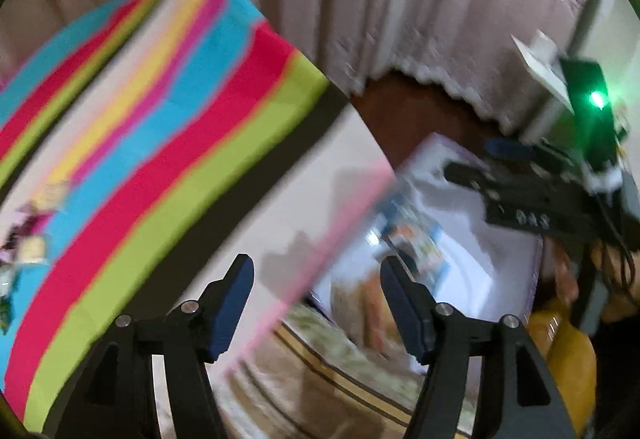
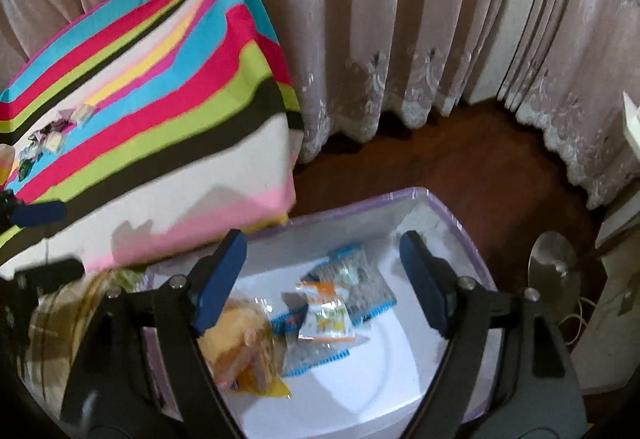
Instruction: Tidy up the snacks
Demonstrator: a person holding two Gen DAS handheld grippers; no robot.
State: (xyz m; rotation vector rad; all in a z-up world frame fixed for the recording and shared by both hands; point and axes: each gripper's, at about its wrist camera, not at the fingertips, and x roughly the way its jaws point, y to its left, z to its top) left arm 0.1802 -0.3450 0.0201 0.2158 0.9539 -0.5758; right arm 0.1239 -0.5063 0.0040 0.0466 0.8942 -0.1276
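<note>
Lilac-rimmed bin below right gripper, left gripper; jaws wide, empty. Risk: sweets scattered off striped cloth.

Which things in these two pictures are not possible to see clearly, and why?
- Small wrapped snacks on the striped cloth: left wrist view, motion blur; right wrist view, too small.
- Bin: right wrist view, near side cut off by the lower edge.
- Yellow packet: partly hidden behind the right gripper finger.
- Left gripper: blurred background.
</note>
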